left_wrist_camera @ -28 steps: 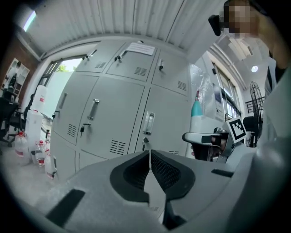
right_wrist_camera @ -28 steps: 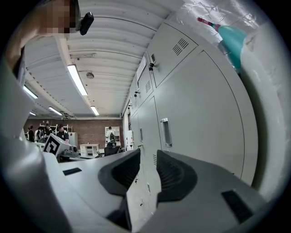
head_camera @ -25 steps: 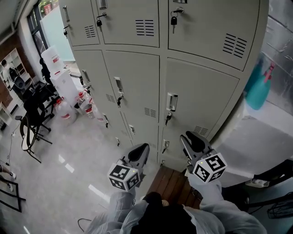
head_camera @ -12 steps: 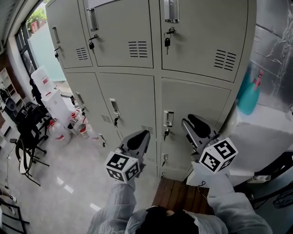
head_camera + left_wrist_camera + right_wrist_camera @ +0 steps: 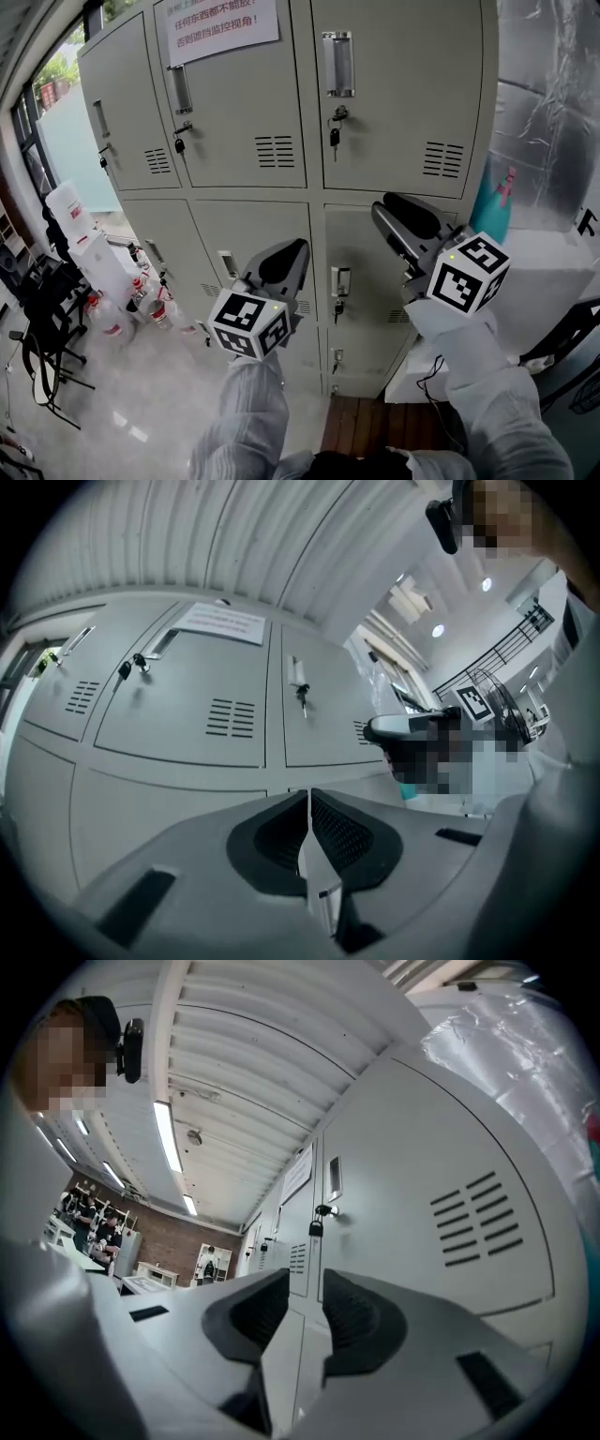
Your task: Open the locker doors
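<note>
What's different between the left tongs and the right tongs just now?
The left tongs are pressed shut; the right tongs stand slightly apart. In the head view the left tongs sit lower than the right tongs. Both are empty and touch no locker door.

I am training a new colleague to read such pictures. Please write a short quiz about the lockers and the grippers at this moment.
1. True or false: the paper notice is stuck on a door in the lowest row of lockers.
2. Choose one: the jaws of the left gripper are (A) together, with nothing between them; (B) wide apart; (C) closed on a key.
3. In a few words: what hangs at the lock of the upper right door?

Key:
1. False. It is on an upper door.
2. A.
3. A key.
</note>
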Demonstrator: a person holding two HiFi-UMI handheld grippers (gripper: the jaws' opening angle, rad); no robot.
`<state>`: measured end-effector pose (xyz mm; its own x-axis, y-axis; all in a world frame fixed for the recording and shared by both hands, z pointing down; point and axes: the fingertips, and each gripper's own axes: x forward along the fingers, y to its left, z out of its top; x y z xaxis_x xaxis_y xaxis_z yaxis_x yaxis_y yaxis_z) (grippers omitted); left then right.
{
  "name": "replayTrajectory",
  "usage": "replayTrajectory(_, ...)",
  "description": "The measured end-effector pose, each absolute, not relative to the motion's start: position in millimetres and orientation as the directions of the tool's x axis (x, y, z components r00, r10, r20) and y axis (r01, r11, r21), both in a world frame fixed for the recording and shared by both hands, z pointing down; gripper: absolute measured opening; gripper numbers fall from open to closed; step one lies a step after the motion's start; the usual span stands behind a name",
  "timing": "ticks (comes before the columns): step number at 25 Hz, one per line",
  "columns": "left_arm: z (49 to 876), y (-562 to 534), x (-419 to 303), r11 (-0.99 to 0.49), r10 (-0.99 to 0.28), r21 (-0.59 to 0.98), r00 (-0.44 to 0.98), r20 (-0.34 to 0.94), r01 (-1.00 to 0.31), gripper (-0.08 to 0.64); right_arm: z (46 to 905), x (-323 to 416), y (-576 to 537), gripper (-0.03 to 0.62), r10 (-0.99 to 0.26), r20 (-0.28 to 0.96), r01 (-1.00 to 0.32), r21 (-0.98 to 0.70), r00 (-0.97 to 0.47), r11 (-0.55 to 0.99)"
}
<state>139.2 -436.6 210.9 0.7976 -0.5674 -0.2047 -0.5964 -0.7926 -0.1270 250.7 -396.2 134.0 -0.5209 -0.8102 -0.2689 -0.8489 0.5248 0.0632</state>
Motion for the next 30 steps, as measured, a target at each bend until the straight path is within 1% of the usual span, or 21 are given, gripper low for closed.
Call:
replayTrajectory(4, 167, -449, 139, -0.783, -0.552, -0.155, 0.787, -0.273, -0.603, 0.017, 80, 253, -402, 0.095, -0.797, -0.329, -0.852, 0.055, -0.507, 0.52)
replayTrajectory(10, 102, -467, 134, -0.766, -0.53, -0.176, 0.763, -0.37, -0.618, 0.017, 23, 246, -426, 0.095, -0.808, -0.333, -0.869, 0.083, -0.486, 0.489)
replayTrajectory(14, 67, -477, 135, -0.759, -0.516, -0.201, 0.761, -0.394, -0.619, 0.017, -7, 235, -439, 0.095, -0.808, -0.334, -0.871, 0.11, -0.486, 0.479)
replayTrajectory(21, 22, -493, 121, -0.746, -0.517, -0.185, 0.731, -0.446, -0.64, 0.017, -35, 225, -467, 0.095, -0.854, -0.327, -0.912, 0.075, -0.404, 0.403)
replayTrajectory(30, 3, -503, 113, -0.733, -0.504, -0.234, 0.741, -0.444, -0.638, 0.017, -53, 224, -487, 0.095, -0.891, -0.336, -0.952, 0.079, -0.304, 0.295)
